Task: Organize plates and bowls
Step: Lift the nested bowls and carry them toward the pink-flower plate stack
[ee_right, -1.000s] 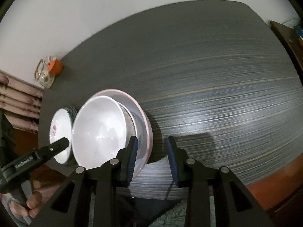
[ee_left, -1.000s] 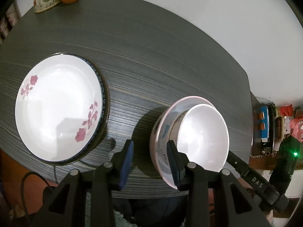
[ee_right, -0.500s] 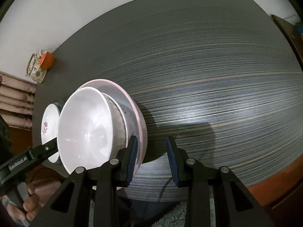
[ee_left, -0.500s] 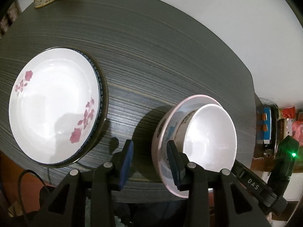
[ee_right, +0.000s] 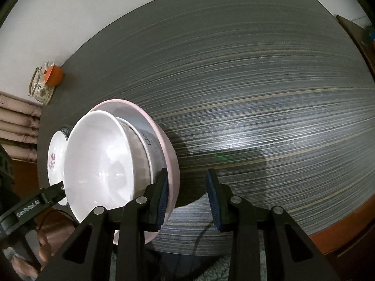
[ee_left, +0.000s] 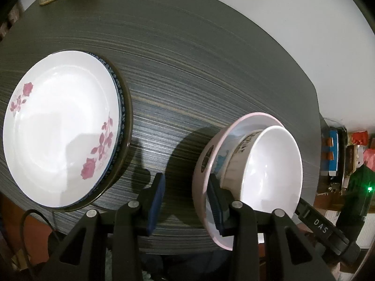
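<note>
Both grippers bracketed the nested bowls [ee_left: 269,164] at the desk's [ee_left: 199,70] near edge: left gripper [ee_left: 186,201] and right gripper [ee_right: 187,199] each straddled the pink rim, fingers apart, no squeeze visible. Flowered plates [ee_left: 58,128] sat stacked alongside.

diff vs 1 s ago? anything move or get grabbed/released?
Both views close in: the bowl stack and the plate stack loom larger, so both grippers have come down toward the table. Nothing newly grabbed or released. The left gripper and the right gripper straddle opposite sides of the pink bowl's rim as before, jaw gaps unchanged. White bowl still nested inside; plates unmoved.
</note>
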`<state>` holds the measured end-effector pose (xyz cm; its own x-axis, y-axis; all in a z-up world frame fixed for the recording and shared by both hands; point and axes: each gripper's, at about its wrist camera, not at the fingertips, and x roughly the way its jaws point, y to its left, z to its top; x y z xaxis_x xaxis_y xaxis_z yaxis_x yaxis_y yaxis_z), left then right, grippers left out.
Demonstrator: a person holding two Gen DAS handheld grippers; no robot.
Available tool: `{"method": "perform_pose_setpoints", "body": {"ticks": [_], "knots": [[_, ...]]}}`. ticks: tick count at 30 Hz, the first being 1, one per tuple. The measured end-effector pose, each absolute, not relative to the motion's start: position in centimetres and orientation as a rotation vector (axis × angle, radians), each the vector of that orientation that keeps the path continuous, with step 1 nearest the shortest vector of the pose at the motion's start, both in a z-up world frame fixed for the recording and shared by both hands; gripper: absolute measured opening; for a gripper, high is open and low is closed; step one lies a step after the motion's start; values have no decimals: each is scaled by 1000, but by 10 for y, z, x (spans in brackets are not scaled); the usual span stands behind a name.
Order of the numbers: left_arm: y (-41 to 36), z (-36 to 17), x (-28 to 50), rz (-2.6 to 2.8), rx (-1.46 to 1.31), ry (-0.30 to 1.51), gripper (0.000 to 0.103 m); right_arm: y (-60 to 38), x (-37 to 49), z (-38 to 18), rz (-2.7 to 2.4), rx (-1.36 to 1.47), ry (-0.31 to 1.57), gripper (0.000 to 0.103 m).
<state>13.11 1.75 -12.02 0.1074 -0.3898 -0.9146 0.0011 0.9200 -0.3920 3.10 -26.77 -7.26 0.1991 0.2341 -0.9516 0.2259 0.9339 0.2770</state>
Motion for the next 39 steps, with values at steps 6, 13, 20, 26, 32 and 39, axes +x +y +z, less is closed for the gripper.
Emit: {"method": "perform_pose_setpoints", "body": {"ticks": [6,13,20,26,32,39], "knots": [[14,-121,131,-297,-323,1441,35,-266,36,-72,5,393,1384,31],[9,-121,136,-319,-321,1449,26,-268,36,-74,-27,403,1396,36],[1,-121,138,-344,-319,1452,15,-264,37,-74,-28,408,1386,36],[-5,-121,138,-356,-313,1448,9,-265,37,-74,22,452,1373,18],[-8,-120,137,-357,-302,1436,8,-257,37,-70,21,429,1365,12],[-11,-116,135,-358,-278,1417,8,-253,38,-70,9,418,1367,12]]}}
